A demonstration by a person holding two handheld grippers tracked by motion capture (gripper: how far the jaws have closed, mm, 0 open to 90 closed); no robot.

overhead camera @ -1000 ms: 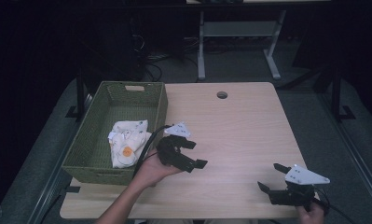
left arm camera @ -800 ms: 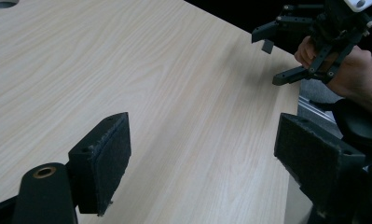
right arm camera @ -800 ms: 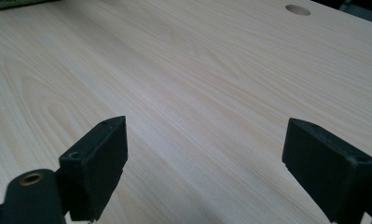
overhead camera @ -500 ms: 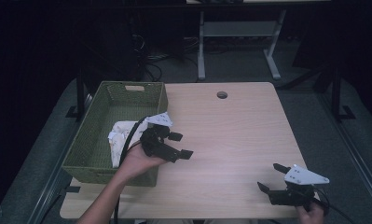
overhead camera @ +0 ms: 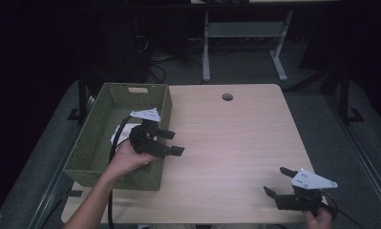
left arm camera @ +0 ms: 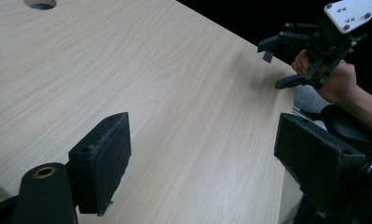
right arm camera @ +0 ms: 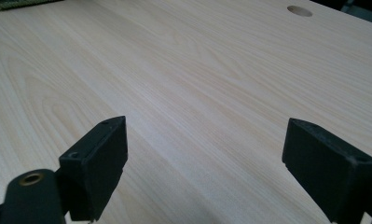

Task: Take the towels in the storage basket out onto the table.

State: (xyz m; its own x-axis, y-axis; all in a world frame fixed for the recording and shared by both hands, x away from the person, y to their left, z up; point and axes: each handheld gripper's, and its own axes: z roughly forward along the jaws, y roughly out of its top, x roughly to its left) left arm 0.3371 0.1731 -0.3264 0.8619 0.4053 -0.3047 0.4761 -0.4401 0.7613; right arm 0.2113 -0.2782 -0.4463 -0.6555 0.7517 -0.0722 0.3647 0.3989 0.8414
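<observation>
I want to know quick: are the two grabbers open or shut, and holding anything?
Left gripper: open, holding nothing, above the basket edge.
Right gripper: open, holding nothing.

No legible text, label, brand, number or sign is found in any view. The white item (overhead camera: pixel 121 135) in the green woven basket (overhead camera: pixel 93 157) carries no print that can be made out. The grey plates on both grippers show screw holes only, no markings.
</observation>
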